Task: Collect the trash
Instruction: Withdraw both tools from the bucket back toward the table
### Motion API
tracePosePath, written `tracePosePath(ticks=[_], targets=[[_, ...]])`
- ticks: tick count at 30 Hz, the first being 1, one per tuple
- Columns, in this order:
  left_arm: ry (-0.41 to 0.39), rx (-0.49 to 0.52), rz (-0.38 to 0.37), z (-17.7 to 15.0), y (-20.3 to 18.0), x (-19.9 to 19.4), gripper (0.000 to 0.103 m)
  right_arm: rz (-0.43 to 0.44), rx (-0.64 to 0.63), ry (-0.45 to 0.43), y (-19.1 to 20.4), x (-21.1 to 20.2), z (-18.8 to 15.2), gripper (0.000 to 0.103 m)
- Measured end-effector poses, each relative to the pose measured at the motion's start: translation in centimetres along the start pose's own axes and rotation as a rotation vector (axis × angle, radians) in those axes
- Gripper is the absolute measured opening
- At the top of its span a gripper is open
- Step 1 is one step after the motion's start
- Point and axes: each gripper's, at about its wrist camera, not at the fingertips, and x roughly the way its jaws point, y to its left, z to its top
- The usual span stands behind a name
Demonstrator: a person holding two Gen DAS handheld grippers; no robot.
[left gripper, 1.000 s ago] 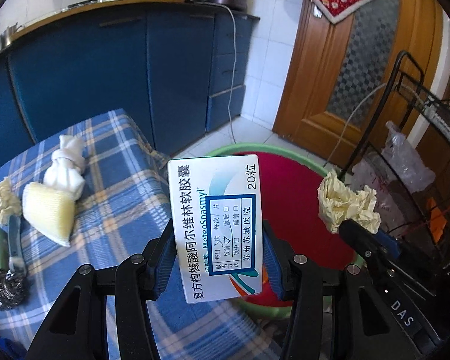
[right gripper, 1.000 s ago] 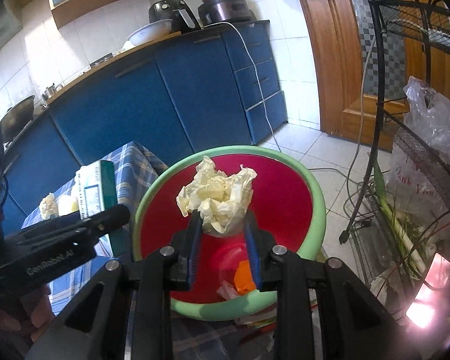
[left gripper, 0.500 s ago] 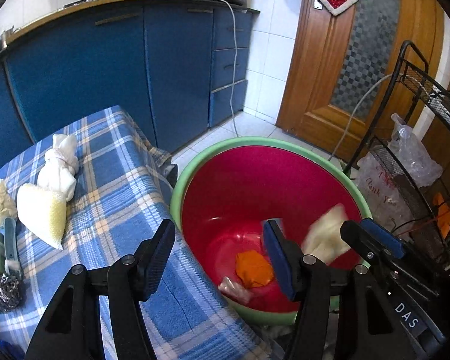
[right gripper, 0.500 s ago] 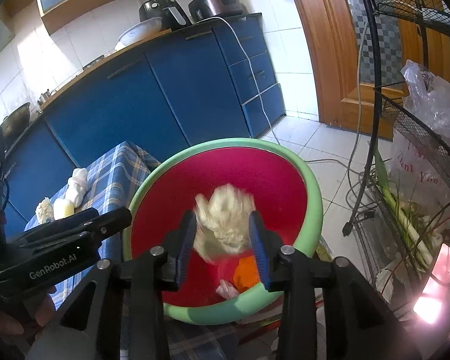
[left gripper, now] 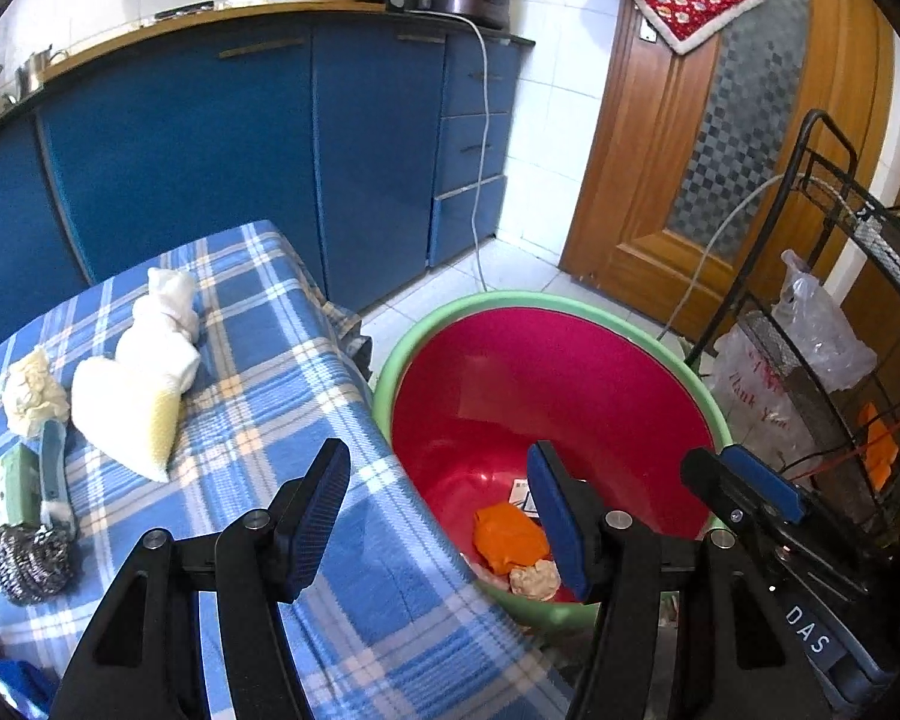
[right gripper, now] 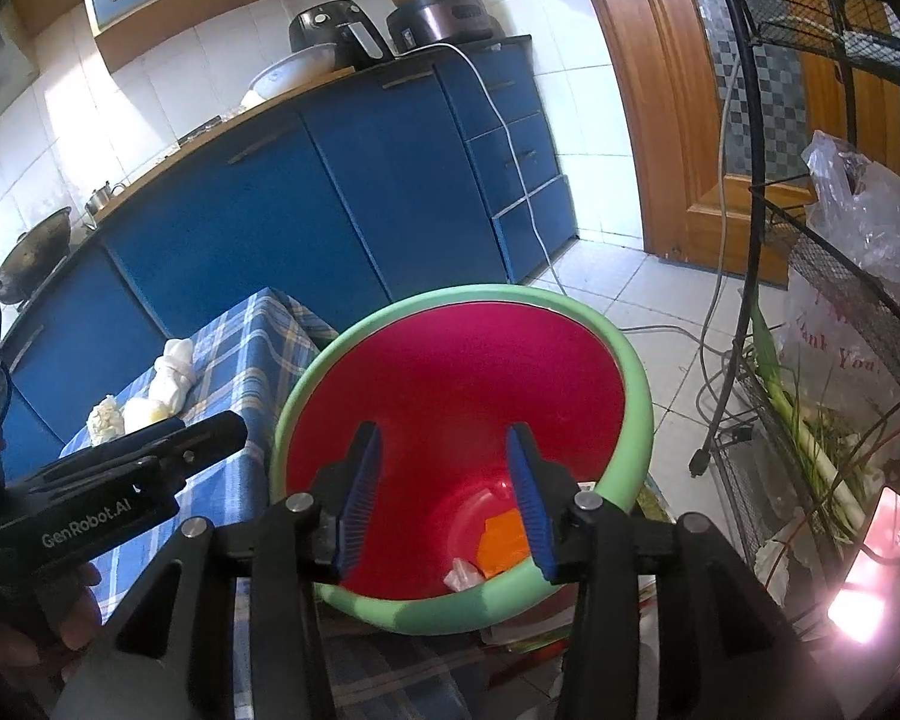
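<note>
Both the left gripper [left gripper: 438, 501] and the right gripper [right gripper: 447, 492] hang over the basin [left gripper: 570, 306], jaws spread, the right's just opening; the paper wad [left gripper: 534, 579] lies inside.

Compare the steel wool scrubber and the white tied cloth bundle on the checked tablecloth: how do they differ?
The steel wool scrubber is dark grey, shiny and round; the white tied cloth bundle is matte white, longer and knotted near one end. The scrubber lies at the near left of the cloth, the bundle further back. Both rest untouched on the tablecloth.
</note>
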Motion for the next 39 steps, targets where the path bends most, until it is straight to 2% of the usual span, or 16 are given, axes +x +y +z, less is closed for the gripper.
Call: tracePosePath(ticks=[6,17,31,39], targets=[[-0.02,-0.022,0.004,-0.3,1.0,-1.7,0.063,-0.002,-0.019,-0.017,1.4,-1.0,0.0,0.051],[-0.054,-0.067,0.027,-1.2,3.2,-5.1,0.063,0.022,-0.059,-0.032,4.0,-2.8,-0.3,0.053],[-0.086,-0.142,0.096,-2.7,6.9,-9.4,0.063,0.057,-0.092,-0.018,6.9,-4.3,-1.1,0.056],[-0.097,-0.188,0.163,-3.8,9.4,-11.2,0.063,0.104,-0.109,0.006,9.2,-4.5,-1.6,0.057]])
